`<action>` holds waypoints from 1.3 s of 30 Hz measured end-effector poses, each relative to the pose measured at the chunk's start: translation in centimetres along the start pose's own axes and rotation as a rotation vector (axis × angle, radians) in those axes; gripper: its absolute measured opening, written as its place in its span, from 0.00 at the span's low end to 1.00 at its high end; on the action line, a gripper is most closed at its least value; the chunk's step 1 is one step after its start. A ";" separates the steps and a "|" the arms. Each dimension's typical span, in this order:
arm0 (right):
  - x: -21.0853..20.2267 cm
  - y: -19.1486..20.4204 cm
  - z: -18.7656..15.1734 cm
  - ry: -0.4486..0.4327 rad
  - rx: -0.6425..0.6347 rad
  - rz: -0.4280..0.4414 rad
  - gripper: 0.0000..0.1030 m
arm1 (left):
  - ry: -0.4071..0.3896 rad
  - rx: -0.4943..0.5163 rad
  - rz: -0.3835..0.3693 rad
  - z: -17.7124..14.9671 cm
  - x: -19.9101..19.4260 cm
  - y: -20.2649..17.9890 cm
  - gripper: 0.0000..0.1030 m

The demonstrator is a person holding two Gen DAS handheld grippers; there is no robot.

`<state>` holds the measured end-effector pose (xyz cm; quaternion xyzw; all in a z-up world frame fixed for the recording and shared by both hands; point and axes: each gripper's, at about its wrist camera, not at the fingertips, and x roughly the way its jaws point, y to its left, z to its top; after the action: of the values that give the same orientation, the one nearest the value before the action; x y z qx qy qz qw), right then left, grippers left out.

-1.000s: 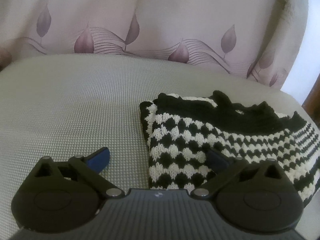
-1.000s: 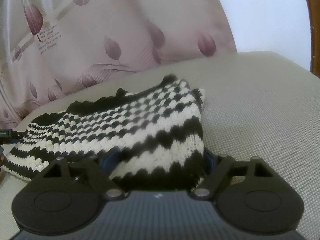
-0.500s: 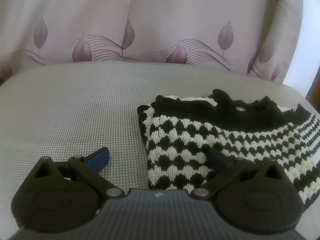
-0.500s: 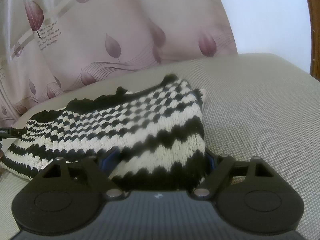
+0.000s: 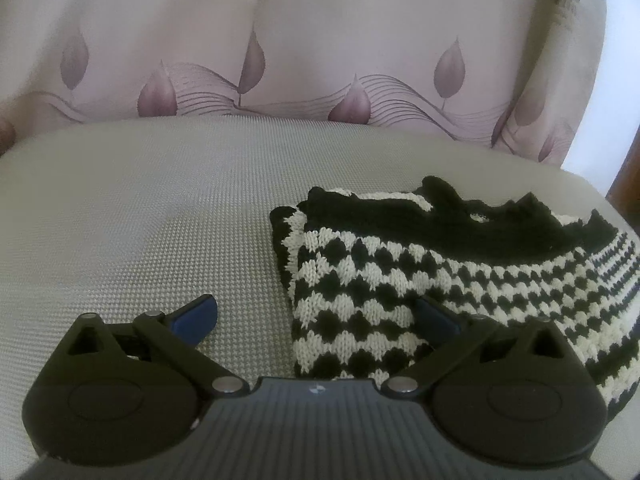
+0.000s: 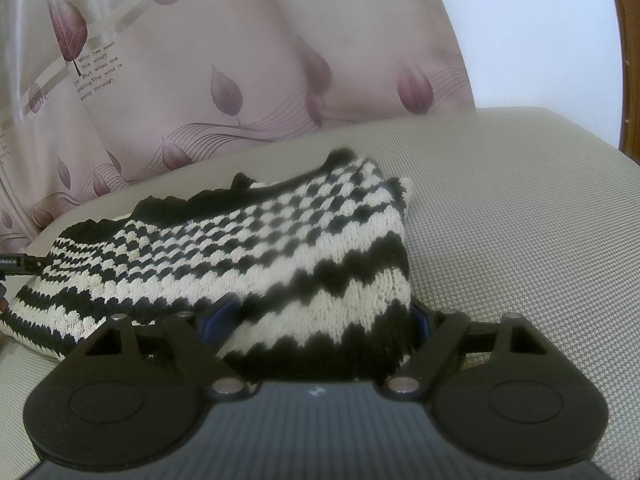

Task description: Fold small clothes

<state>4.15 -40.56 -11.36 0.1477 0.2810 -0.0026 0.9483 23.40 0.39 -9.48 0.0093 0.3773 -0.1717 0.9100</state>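
A black-and-white knitted garment [image 5: 440, 276] lies folded on a grey mesh cushion [image 5: 140, 220]. My left gripper [image 5: 316, 314] is open at the garment's near left corner; its left blue fingertip [image 5: 196, 314] rests over bare cushion and its right fingertip [image 5: 434, 320] lies over the knit. In the right wrist view the garment [image 6: 256, 248] fills the middle. My right gripper [image 6: 320, 320] is open, its jaws wide apart with the garment's near right edge between them; both fingertips are partly hidden by the knit.
A pink curtain with leaf print [image 5: 320, 48] hangs behind the cushion. A white wall [image 6: 540, 32] and a brown wooden frame [image 6: 628, 60] stand at the right. The left gripper's body [image 6: 16, 264] shows at the left edge of the right wrist view.
Both grippers have drawn back slightly from the garment, so it sits a little lower and farther in both views. Both stay open.
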 end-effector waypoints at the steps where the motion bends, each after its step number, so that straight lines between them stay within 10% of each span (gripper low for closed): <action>1: 0.0 0.0 0.0 0.000 0.000 0.000 0.81 | 0.003 -0.011 -0.014 0.0 0.1 0.3 1.00; 10: 0.0 0.0 0.0 -0.001 0.000 0.000 0.81 | -0.024 -0.006 -0.140 -0.1 0.1 2.0 0.96; 17: 0.0 0.0 0.0 -0.002 0.000 0.000 0.81 | 0.018 -0.099 -0.295 0.5 0.1 3.1 0.56; 24: 0.0 0.1 0.0 -0.003 -0.001 0.000 0.82 | 0.029 -0.184 -0.413 0.5 0.8 4.2 0.75; 26: 0.1 0.0 0.0 -0.003 -0.001 -0.001 0.82 | 0.025 -0.196 -0.413 0.6 0.9 4.0 0.74; 29: 0.0 0.1 0.0 -0.005 0.000 -0.001 0.82 | 0.042 -0.218 -0.406 0.4 1.4 4.3 0.32; 39: 0.0 0.2 0.0 -0.009 0.002 -0.001 0.82 | -0.007 -0.214 -0.378 -0.4 1.2 3.7 0.40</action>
<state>4.17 -40.38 -11.34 0.1484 0.2766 -0.0039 0.9494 25.14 3.52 -11.01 -0.1587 0.3853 -0.2984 0.8587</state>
